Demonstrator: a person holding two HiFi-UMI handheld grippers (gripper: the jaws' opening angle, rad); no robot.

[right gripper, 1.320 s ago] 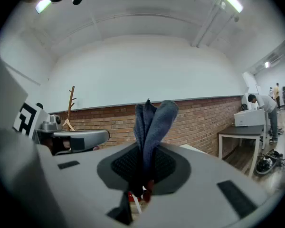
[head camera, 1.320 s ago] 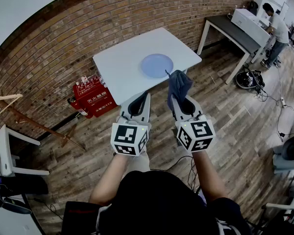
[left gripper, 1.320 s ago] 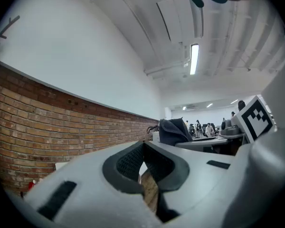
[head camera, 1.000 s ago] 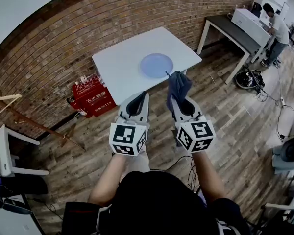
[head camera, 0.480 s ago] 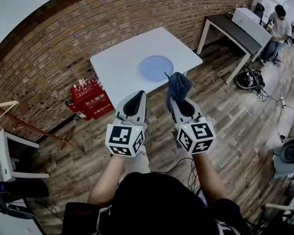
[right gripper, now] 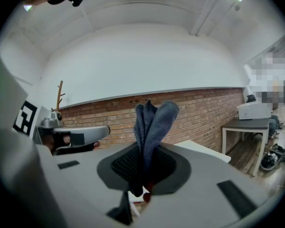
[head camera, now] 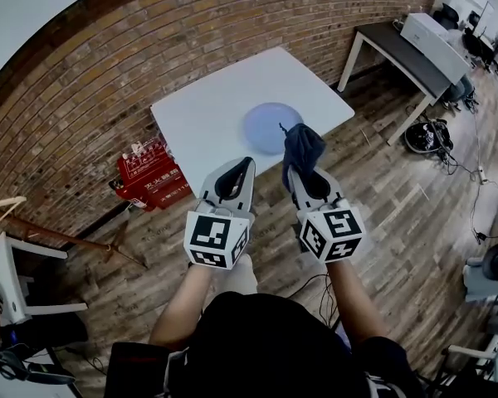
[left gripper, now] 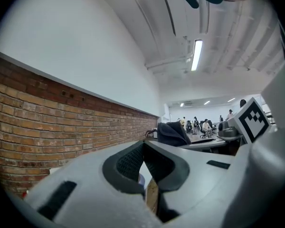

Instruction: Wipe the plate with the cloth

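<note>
Stepping closer has brought the plate [head camera: 270, 128] nearer my grippers than a second ago; it lies untouched on the white table [head camera: 203, 114]. Just short of the plate's near rim, my right gripper [head camera: 302, 175] pinches the bunched blue cloth [head camera: 303, 149], while the left gripper [head camera: 234, 175], short of the plate and to its left, has its jaws pressed together on nothing. Wiping hasn't begun, I judge; the cloth must go forward and down.
</note>
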